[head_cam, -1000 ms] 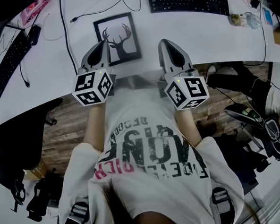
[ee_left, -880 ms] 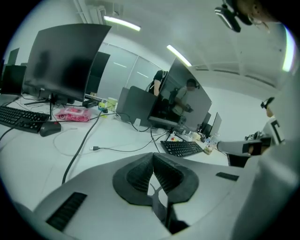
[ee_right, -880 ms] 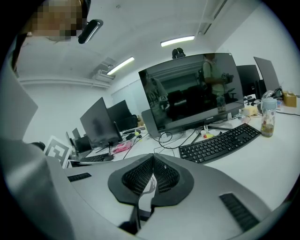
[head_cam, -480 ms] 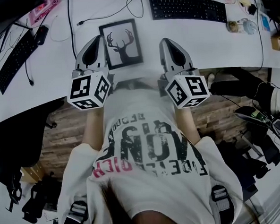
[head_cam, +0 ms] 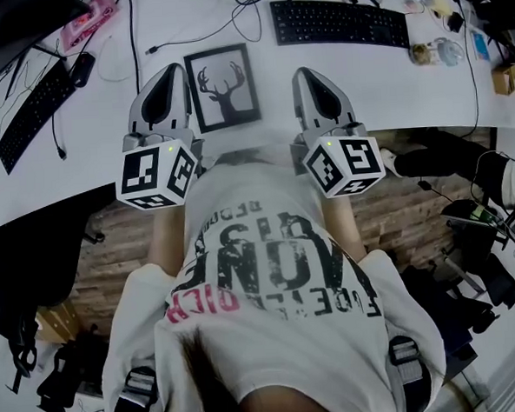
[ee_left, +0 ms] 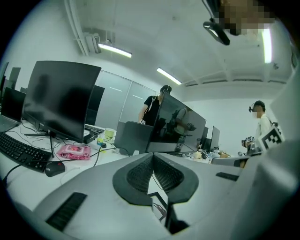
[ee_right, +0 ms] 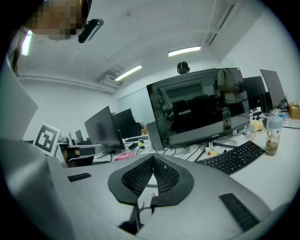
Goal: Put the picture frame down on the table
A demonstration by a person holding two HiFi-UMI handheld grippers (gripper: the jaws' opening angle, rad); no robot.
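Note:
The black picture frame [head_cam: 222,87] with a deer-head print lies flat on the white table [head_cam: 389,84], near its front edge. My left gripper [head_cam: 172,71] is just left of the frame and my right gripper [head_cam: 306,74] is a little further off to its right. Neither touches it. Both have their jaws closed tip to tip with nothing between them. A corner of the frame [ee_left: 158,206] shows below the left gripper's pads in the left gripper view. The deer print [ee_right: 143,206] peeks out under the right gripper's pads.
A black keyboard [head_cam: 338,22] lies beyond the frame, a second keyboard [head_cam: 26,115] and a mouse [head_cam: 82,68] at the left. Cables [head_cam: 134,43] run across the table. A large monitor [ee_right: 197,108] and a bottle [ee_right: 271,136] stand at the back. Other people stand in the room.
My left gripper, which overlapped the frame's lower left corner, has drawn off to the left and now sits beside it. The frame lies still; the head view has shifted slightly.

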